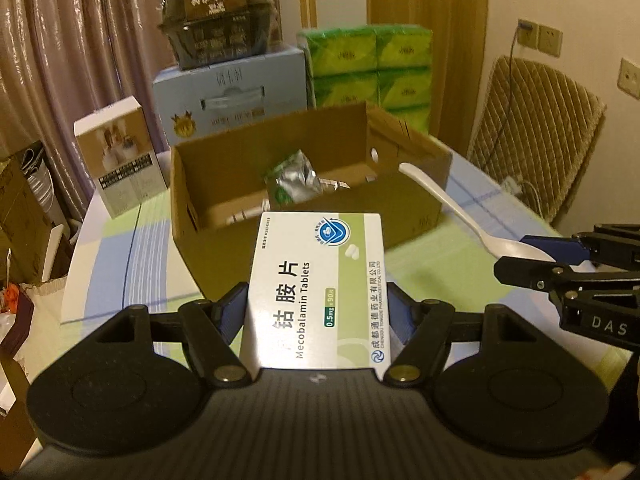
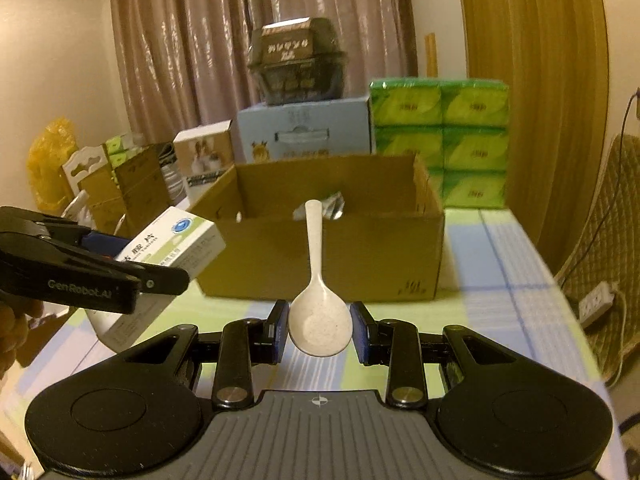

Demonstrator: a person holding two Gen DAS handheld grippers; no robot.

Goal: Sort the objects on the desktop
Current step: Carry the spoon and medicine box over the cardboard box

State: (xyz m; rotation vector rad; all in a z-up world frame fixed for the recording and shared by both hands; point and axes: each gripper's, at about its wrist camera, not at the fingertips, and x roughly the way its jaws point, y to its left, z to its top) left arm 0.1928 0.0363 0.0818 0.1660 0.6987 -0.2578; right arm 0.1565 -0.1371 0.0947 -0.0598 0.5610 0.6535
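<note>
My left gripper (image 1: 316, 312) is shut on a white and green medicine box (image 1: 316, 288), which it holds flat above the table; the same medicine box (image 2: 176, 240) shows at the left of the right wrist view. My right gripper (image 2: 320, 332) is shut on the bowl of a white spoon (image 2: 318, 320), whose handle points toward the open cardboard box (image 2: 320, 264). In the left wrist view the spoon (image 1: 460, 216) reaches from the right gripper (image 1: 532, 256) toward the cardboard box (image 1: 304, 216). Inside that box lie a crumpled foil packet (image 1: 296, 176) and other small items.
Behind the cardboard box stand a pale blue carton (image 1: 232, 96) with a dark container (image 1: 216, 16) on top, green tissue packs (image 1: 372, 68) and a small white box (image 1: 120, 156). A checked cloth (image 2: 500, 280) covers the table. A padded chair (image 1: 532, 128) stands at the right.
</note>
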